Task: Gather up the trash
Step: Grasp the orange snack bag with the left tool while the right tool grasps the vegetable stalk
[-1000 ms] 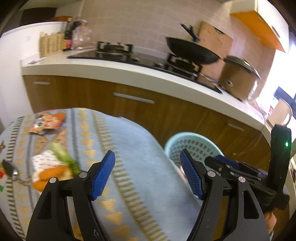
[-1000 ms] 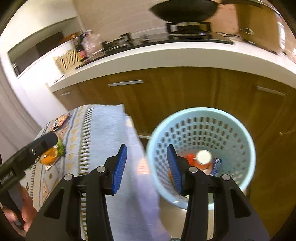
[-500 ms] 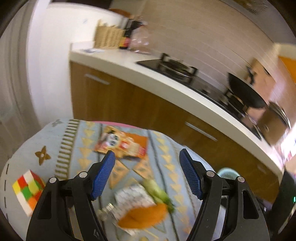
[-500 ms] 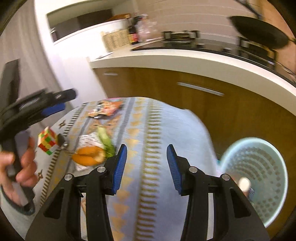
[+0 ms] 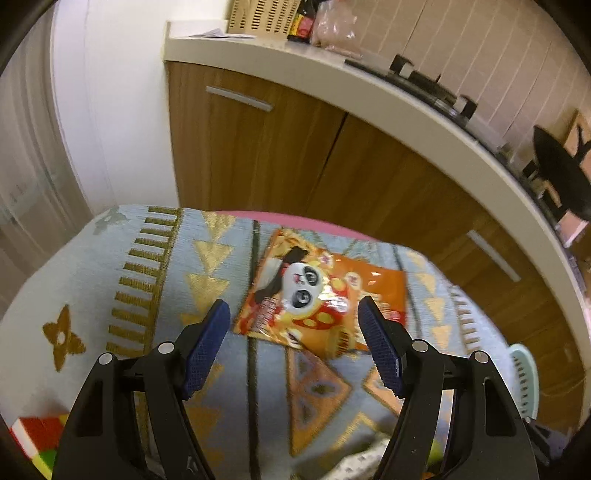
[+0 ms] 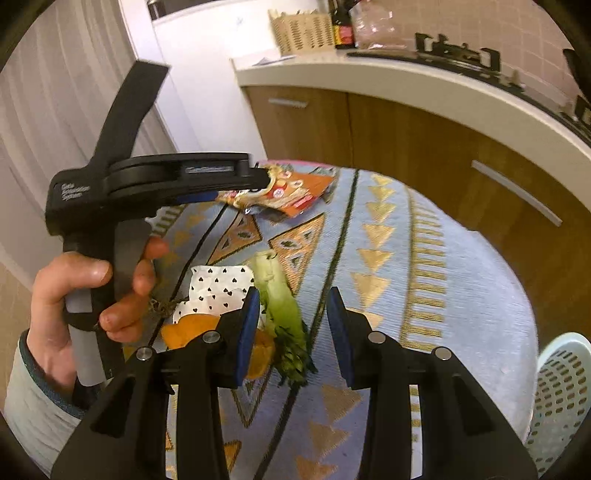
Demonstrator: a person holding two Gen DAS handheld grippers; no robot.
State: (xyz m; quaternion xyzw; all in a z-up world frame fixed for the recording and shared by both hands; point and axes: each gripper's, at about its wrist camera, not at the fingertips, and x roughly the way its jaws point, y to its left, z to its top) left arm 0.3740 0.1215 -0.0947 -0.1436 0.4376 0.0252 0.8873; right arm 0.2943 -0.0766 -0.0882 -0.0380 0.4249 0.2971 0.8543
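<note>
Left gripper [image 5: 291, 317] spread wide, empty, hovering over the flat orange foil snack wrapper with a panda face [image 5: 321, 299] at centre frame of the left wrist view; blue pads either side of the wrapper's near edge, contact not confirmable. Right gripper [image 6: 291, 310] also parted, empty, low centre of the right wrist view, poised above the green leafy vegetable scrap [image 6: 284, 314], the orange peel [image 6: 199, 328] and the white paper napkin with black hearts [image 6: 218, 286] just left of it.

Risks, as judgement:
- Wrapper flat and slick: pads likely to slide off or pinch the woven cloth along with it, dragging the cloth.
- Wide spread means closing on air if not low enough.
- Leaf soft, overlapping peel and napkin: grab may tear it or lift only part, scattering the rest.
- Multicoloured puzzle cube [image 5: 37, 446] at lower left of the left wrist view, probably not trash; wrong pick possible.
- Pale blue perforated plastic basket [image 6: 561, 391] far off at lower right edge, below the table rim: dropped items on the carry likely.

Surface: round table under a pale blue woven tablecloth with gold triangle patterns [image 6: 424, 258], pink edge at the far side. Room: kitchen, brown wooden cabinets with metal bar handles [image 5: 277, 155], white countertop [image 5: 388, 96], gas hob and black wok upper right, wicker basket [image 6: 301, 27] and bottles at top.
</note>
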